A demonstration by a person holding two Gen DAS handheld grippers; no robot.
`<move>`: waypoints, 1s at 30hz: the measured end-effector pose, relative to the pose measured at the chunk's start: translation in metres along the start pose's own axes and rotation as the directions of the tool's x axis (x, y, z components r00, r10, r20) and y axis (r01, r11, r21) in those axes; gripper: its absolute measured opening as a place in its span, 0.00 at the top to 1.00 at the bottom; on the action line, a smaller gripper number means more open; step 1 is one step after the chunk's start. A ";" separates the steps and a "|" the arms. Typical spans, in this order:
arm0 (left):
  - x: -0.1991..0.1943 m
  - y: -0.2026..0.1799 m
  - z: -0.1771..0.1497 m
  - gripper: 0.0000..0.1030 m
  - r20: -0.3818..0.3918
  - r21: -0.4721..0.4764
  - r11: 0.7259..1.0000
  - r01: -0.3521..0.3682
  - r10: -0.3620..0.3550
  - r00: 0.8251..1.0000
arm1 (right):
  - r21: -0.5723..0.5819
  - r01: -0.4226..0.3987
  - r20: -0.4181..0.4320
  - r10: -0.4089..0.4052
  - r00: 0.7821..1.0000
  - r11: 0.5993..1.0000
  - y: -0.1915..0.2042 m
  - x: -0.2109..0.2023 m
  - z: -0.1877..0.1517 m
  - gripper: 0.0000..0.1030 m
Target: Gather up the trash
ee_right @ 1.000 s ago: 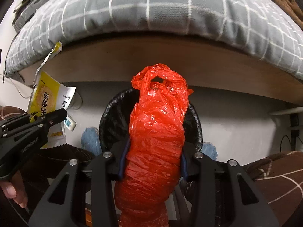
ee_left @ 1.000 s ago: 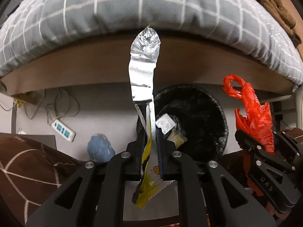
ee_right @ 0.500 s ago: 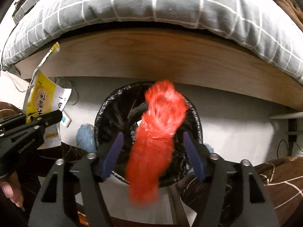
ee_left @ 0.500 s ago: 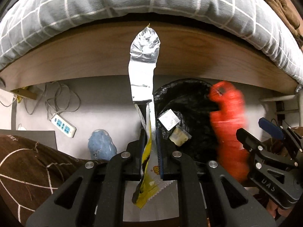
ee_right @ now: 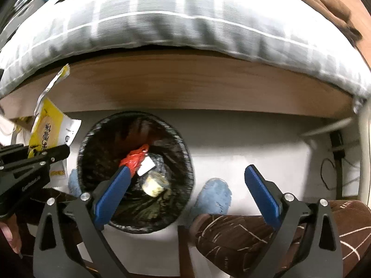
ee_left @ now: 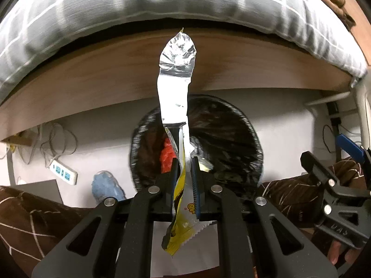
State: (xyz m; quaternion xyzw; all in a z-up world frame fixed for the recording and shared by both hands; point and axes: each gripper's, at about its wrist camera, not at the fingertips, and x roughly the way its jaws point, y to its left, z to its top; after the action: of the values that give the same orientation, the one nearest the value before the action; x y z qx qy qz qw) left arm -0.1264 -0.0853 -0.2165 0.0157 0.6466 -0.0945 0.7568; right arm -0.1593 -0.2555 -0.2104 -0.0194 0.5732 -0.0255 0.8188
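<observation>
My left gripper [ee_left: 185,162] is shut on a yellow and silver snack wrapper [ee_left: 176,78] that stands up in front of the black-lined trash bin [ee_left: 231,125]. The wrapper [ee_right: 46,129] and the left gripper [ee_right: 62,150] also show at the left of the right wrist view. My right gripper [ee_right: 185,173] is open and empty above the bin's [ee_right: 92,139] right edge. A red plastic bag [ee_right: 134,159] lies inside the bin beside a white packet [ee_right: 146,165] and a yellowish scrap [ee_right: 155,184]. The red bag [ee_left: 167,157] shows in the left view too.
A wooden bed frame [ee_right: 208,85] with a grey checked duvet [ee_right: 162,23] overhangs the bin. Blue slippers [ee_right: 215,197] [ee_left: 104,187] and legs in brown patterned trousers [ee_right: 243,236] flank the bin. A power strip [ee_left: 63,175] with cables lies on the floor at left.
My right gripper opened and let go of the red plastic bag, which fell into the bin. My left gripper, still holding the wrapper, moved over the bin.
</observation>
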 end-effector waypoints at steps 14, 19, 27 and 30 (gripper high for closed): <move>0.018 -0.033 0.006 0.83 -0.011 0.065 0.998 -0.005 0.006 1.000 | 0.123 0.043 -0.027 -0.040 0.999 0.991 -0.036 0.005 0.003 0.08; 0.020 -0.029 0.004 0.57 -0.008 0.056 0.998 -0.027 0.028 1.000 | 0.109 0.044 -0.023 -0.041 0.999 0.993 -0.032 0.008 0.004 0.08; 0.001 -0.020 0.004 0.25 0.058 0.037 0.998 -0.053 0.051 0.997 | 0.093 0.033 0.016 -0.034 0.999 0.995 -0.023 0.000 0.010 0.08; -0.012 -0.013 0.004 0.15 0.090 0.020 0.998 -0.066 0.064 0.994 | 0.077 0.026 0.035 -0.029 0.999 0.997 -0.019 -0.007 0.014 0.08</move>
State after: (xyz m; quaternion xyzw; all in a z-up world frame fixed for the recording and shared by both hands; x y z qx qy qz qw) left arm -0.1261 -0.0975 -0.2031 0.0413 0.6101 -0.0778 0.7874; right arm -0.1491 -0.2735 -0.1985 0.0036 0.5564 -0.0584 0.8288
